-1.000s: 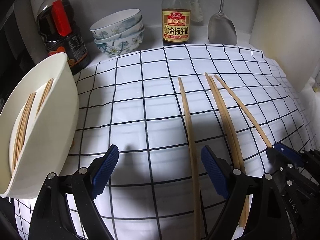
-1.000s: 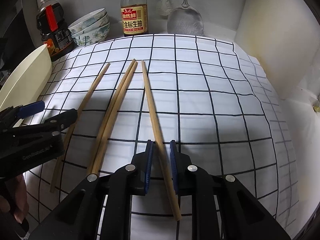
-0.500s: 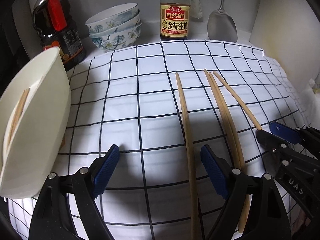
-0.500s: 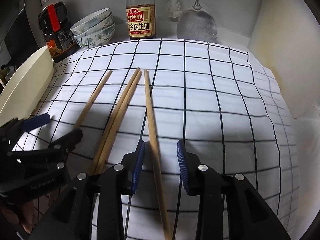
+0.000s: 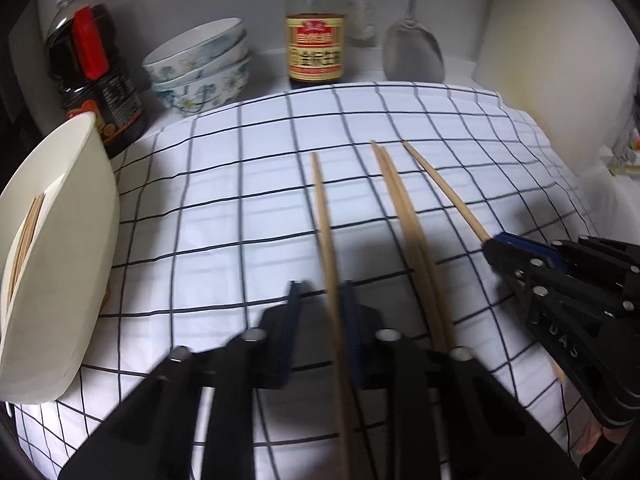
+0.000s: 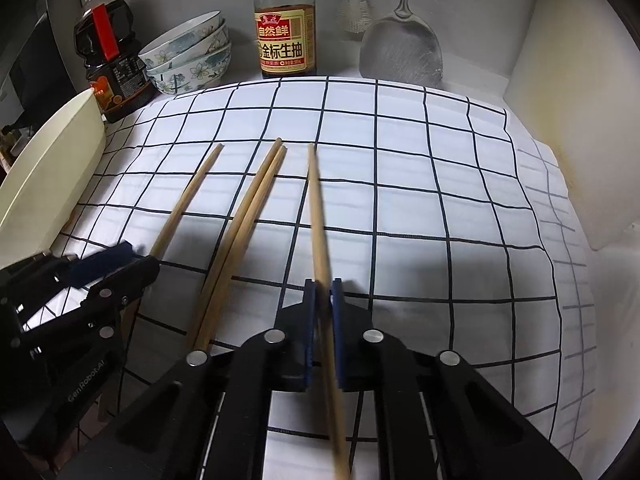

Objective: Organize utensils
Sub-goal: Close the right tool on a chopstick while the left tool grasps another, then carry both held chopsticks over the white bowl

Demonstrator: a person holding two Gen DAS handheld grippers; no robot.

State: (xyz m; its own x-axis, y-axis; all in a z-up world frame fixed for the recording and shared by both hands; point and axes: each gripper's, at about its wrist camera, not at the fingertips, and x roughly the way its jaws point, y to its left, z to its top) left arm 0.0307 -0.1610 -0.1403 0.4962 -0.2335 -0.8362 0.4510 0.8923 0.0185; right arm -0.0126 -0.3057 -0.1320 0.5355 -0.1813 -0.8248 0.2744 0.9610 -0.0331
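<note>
Several wooden chopsticks lie on the checked cloth (image 5: 224, 216). My left gripper (image 5: 320, 312) is closed around the leftmost chopstick (image 5: 322, 216), blurred by motion. My right gripper (image 6: 323, 308) is shut on the rightmost chopstick (image 6: 317, 204). A pair of chopsticks (image 6: 248, 216) lies between them, also seen in the left wrist view (image 5: 404, 216). The cream utensil tray (image 5: 64, 248) at the left holds several chopsticks (image 5: 24, 240). The right gripper shows in the left wrist view (image 5: 496, 246); the left gripper shows in the right wrist view (image 6: 132, 256).
At the back stand a dark soy sauce jug (image 5: 92, 68), stacked floral bowls (image 5: 200, 68), a labelled sauce bottle (image 6: 285, 28), a metal spatula (image 6: 402, 52) and a brush (image 6: 354, 8). A cream wall panel (image 6: 580, 80) bounds the right side.
My left gripper moved right and closed around the leftmost chopstick. My right gripper reopened briefly, then shut on the rightmost chopstick.
</note>
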